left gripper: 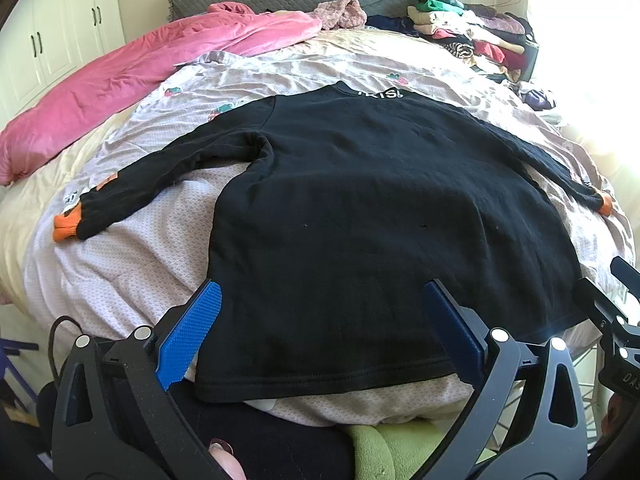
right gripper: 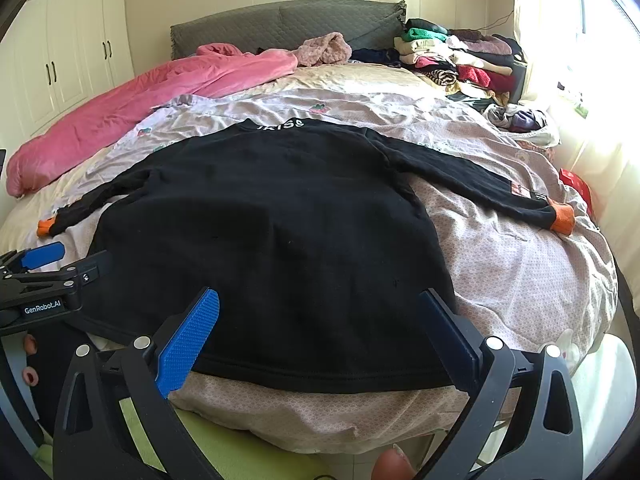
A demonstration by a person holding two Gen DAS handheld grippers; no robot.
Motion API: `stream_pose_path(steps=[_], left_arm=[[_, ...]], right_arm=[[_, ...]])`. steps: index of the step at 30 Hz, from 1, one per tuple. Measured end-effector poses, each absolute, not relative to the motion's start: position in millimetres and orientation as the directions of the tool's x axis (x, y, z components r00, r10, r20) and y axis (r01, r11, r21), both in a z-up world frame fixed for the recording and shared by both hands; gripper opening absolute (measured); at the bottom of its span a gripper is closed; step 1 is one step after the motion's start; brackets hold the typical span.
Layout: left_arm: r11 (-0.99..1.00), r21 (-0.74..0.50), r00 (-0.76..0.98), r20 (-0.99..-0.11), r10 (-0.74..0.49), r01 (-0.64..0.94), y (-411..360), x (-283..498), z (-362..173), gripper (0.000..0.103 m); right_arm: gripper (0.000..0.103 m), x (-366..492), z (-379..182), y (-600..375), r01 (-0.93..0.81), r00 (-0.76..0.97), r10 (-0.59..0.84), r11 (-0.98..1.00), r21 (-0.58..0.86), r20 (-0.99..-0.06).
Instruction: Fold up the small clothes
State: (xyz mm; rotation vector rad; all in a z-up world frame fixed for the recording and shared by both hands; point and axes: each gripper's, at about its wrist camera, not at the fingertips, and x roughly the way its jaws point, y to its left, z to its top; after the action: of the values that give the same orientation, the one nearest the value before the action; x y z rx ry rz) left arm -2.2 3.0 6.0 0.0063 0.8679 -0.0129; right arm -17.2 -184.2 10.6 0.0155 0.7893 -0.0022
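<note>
In the left wrist view, the left gripper (left gripper: pixel 320 320) hung with its jaws spread fully wide and holding nothing, above the near hem of a black long-sleeved top (left gripper: pixel 360 208) that lay flat on the bed (left gripper: pixel 132 248), sleeves out to both sides with orange cuffs (left gripper: pixel 66 227) at their ends. In the right wrist view, the right gripper (right gripper: pixel 320 328) likewise stood wide open and empty over the hem of the same top (right gripper: pixel 272 216), with a pink quilt (right gripper: pixel 132 112) and a pile of clothes (right gripper: pixel 460 60) farther up the bed.
</note>
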Motion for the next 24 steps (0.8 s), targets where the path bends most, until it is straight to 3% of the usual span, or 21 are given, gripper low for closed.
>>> stream_pose_path(steps=[24], left_arm=[[1.0,-0.003,0.658,-0.753,-0.009,0.01,4.0,-2.9,7.3,0.095]], right_arm=[[0.099,-18.9,14.6,-179.4,-0.003,0.709,0.009,1.0,0.01,-0.705]])
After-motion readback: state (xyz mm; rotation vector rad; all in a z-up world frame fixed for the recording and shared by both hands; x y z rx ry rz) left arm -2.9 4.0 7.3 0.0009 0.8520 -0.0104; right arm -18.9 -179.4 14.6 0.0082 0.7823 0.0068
